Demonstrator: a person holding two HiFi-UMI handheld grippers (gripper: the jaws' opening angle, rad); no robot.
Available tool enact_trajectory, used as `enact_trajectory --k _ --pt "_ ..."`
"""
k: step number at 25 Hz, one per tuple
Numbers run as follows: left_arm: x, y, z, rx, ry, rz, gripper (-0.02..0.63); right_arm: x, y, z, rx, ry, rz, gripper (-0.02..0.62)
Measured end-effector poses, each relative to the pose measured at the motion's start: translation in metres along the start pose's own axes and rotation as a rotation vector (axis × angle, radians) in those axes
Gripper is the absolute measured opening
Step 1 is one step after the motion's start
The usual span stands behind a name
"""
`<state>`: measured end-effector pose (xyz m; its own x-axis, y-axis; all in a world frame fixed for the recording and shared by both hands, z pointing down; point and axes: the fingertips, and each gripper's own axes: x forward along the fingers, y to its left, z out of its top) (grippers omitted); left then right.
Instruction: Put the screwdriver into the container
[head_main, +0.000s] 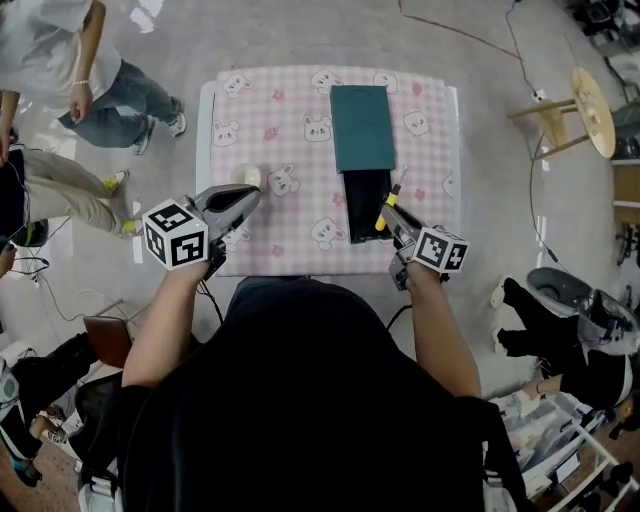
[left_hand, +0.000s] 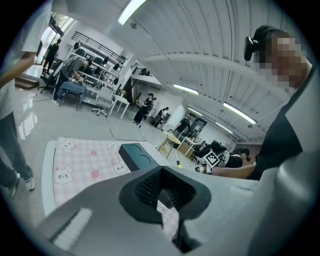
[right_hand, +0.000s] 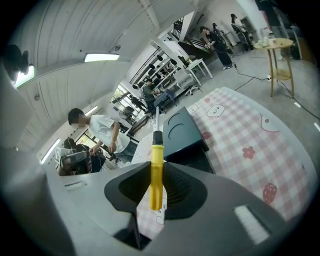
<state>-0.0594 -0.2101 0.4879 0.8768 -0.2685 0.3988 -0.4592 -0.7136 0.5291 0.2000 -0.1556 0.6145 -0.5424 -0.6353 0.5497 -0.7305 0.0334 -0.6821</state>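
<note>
Right now my right claw (head_main: 390, 214) is clamped on the yellow handle of the screwdriver (right_hand: 156, 170). The handle sits upright between the pads and the metal shaft points out past the tips, away from me. The container (head_main: 362, 205) lies just to the left of that claw on the table (head_main: 290, 110). Its open black compartment is the near part, and its dark teal section lies beyond. From above, the screwdriver hangs over the compartment's right rim. Its long axis runs roughly along the container's long side, with the tip leaning a little to the right. I judge that the coming move is a short shift left, then a lowering until the tool lies lengthwise in the black opening. The right hand is clearly the nearer one. That forearm reaches forward from my body with the wrist held low. My left claw (head_main: 250, 196) has its jaws closed together on nothing. It hovers over the table's near left part, well apart from the container.
</note>
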Motion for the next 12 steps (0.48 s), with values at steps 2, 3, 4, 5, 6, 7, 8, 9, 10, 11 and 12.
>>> enact_trajectory --k 2,3,4,5,6,7,8,9,10,11,12 --pt "0.001 0.002 -0.001 -0.002 0.002 0.002 0.000 0.003 -0.006 -0.002 -0.004 0.008 -0.014 0.106" --pt "0.001 0.002 -0.001 -0.003 0.003 0.003 0.000 0.003 -0.006 -0.003 -0.005 0.010 -0.016 0.106" --pt "0.001 0.002 -0.001 -0.004 0.003 0.003 0.000 0.004 -0.007 -0.003 -0.005 0.012 -0.018 0.106" --pt "0.001 0.002 -0.001 -0.006 0.002 0.002 0.000 0.004 -0.008 -0.003 -0.005 0.015 -0.020 0.106" --pt "0.001 0.002 -0.002 -0.008 0.001 0.000 0.000 0.005 -0.009 -0.004 -0.004 0.019 -0.022 0.106" --pt "0.001 0.003 -0.002 -0.012 0.001 -0.001 0.000 0.006 -0.009 -0.005 -0.004 0.024 -0.024 0.106" --pt "0.002 0.003 -0.003 -0.014 0.001 -0.002 0.000 0.008 -0.010 -0.006 -0.006 0.028 -0.027 0.106" --pt "0.002 0.004 -0.005 -0.016 0.001 -0.003 0.000 0.009 -0.012 -0.008 -0.008 0.033 -0.031 0.106" --pt "0.003 0.004 -0.007 -0.017 0.003 -0.003 0.000 0.010 -0.015 -0.010 -0.013 0.038 -0.036 0.106" --pt "0.004 0.005 -0.009 -0.016 0.005 -0.004 0.000 0.012 -0.018 -0.013 -0.020 0.043 -0.042 0.106" --pt "0.005 0.005 -0.010 -0.016 0.007 -0.004 0.000 0.013 -0.021 -0.015 -0.031 0.050 -0.049 0.106"
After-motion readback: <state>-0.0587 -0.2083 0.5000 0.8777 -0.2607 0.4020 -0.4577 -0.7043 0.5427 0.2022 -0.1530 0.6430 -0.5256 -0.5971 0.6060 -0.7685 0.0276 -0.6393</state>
